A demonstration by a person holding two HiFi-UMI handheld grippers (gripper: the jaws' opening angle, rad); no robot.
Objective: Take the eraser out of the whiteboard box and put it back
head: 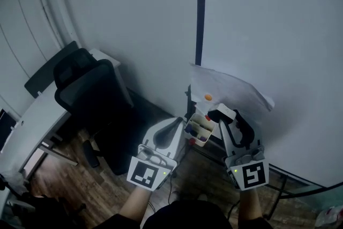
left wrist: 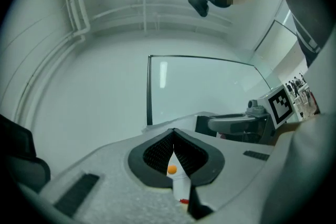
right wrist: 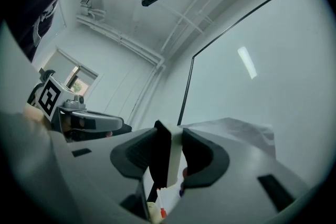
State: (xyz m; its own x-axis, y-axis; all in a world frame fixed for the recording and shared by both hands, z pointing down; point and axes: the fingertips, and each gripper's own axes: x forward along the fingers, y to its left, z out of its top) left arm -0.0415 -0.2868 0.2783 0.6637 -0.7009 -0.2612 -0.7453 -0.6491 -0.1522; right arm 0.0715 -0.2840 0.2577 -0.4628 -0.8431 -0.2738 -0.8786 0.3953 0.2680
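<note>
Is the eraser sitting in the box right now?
No, the eraser is clamped between the jaws of the right gripper, outside the box.

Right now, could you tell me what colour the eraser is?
The eraser is white with a black face, clearest in the right gripper view.

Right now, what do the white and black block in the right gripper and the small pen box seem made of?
White and black block: likely a matte white plastic shell on a dull dark felt pad. Small pen box: probably translucent plastic; pens seem to show through its wall.
</note>
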